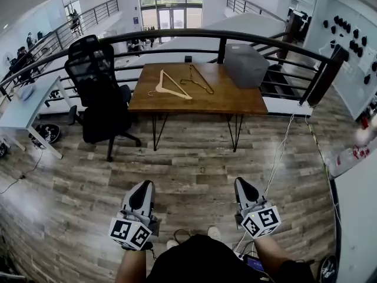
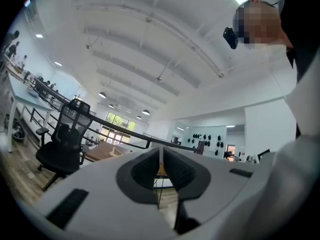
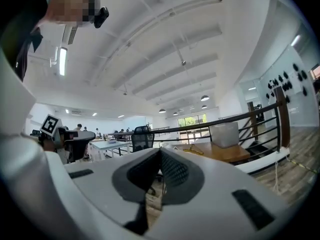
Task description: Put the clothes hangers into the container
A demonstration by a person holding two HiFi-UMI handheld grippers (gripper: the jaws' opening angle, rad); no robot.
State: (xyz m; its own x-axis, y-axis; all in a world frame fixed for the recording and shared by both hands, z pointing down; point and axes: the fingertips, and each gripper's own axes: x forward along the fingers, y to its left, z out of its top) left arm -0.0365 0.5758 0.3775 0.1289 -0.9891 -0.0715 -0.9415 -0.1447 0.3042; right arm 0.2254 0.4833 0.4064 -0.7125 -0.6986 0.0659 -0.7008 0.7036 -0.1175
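Left gripper [image 1: 144,186] and right gripper [image 1: 242,184] jaws are clenched empty; wooden hanger [image 1: 171,86] and wire hanger [image 1: 198,80] lie on table [image 1: 235,101].

**Wooden table and its load**

From my remote station I see a brown wooden table [image 1: 221,102] on thin black legs, standing on plank flooring [image 1: 194,164]. On its top lie a pale wooden hanger [image 1: 177,85], at left, and a darker thin hanger [image 1: 202,81] just beside it. A grey container [image 1: 246,65] stands at the right rear corner.
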